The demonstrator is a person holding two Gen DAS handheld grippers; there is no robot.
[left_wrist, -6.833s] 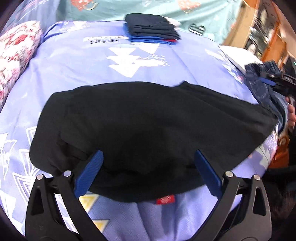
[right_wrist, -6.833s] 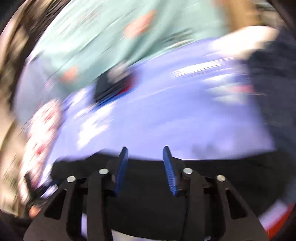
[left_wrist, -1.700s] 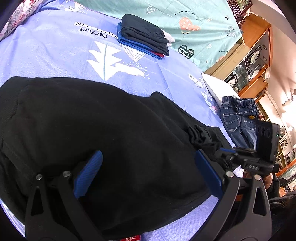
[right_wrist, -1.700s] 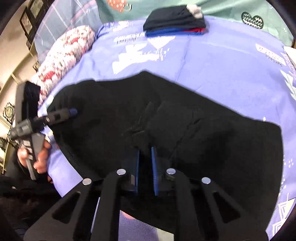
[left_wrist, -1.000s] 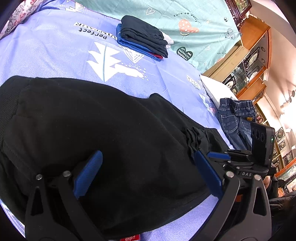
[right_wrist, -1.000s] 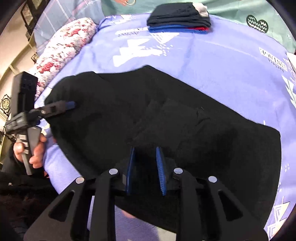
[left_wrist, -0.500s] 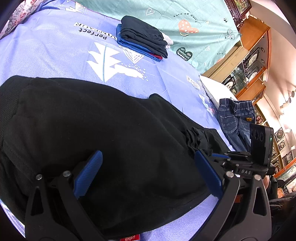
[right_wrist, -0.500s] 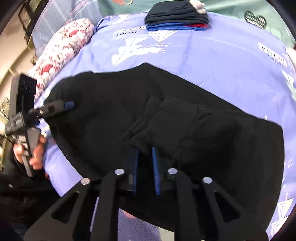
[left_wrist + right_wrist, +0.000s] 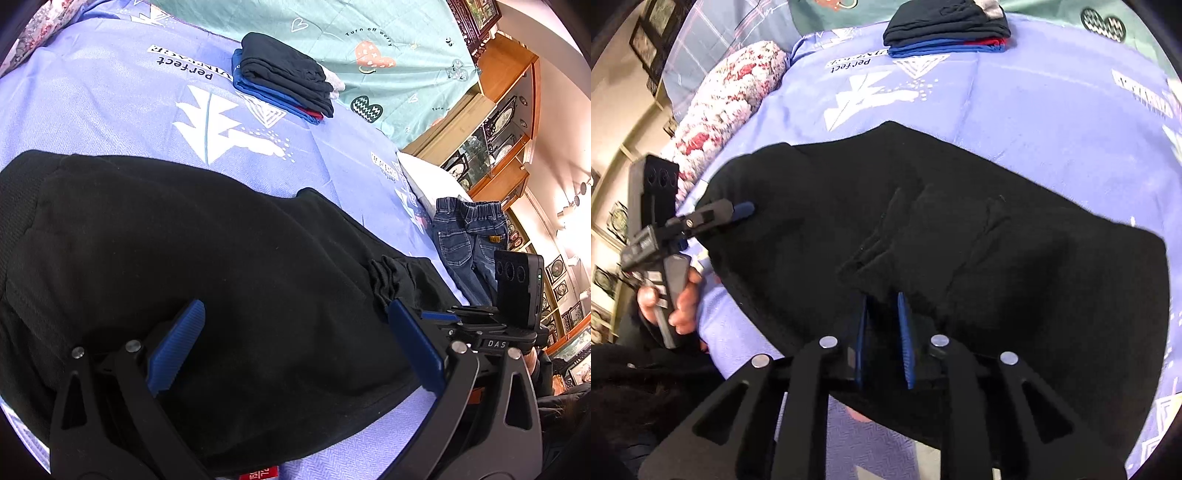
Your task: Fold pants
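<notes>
Two claws are at the black pants (image 9: pixel 221 258), which lie spread on the bed (image 9: pixel 110 103). The right claw (image 9: pixel 882 314) has just opened a little after pinching; a bunched fold of the pants is between its narrow jaws. I judge it is adjusting its grip. The left claw (image 9: pixel 291 332) is wide open and holds nothing.

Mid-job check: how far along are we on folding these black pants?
Done: a stack of folded dark and blue clothes sits at the far end of the purple bedsheet. In hand: the black pants lie spread out, no fold made. The right gripper, jaws just opening, has bunched cloth between them, grip unclear. The left gripper hovers open. Left: every fold, then probably the unfolded blue jeans.
</notes>
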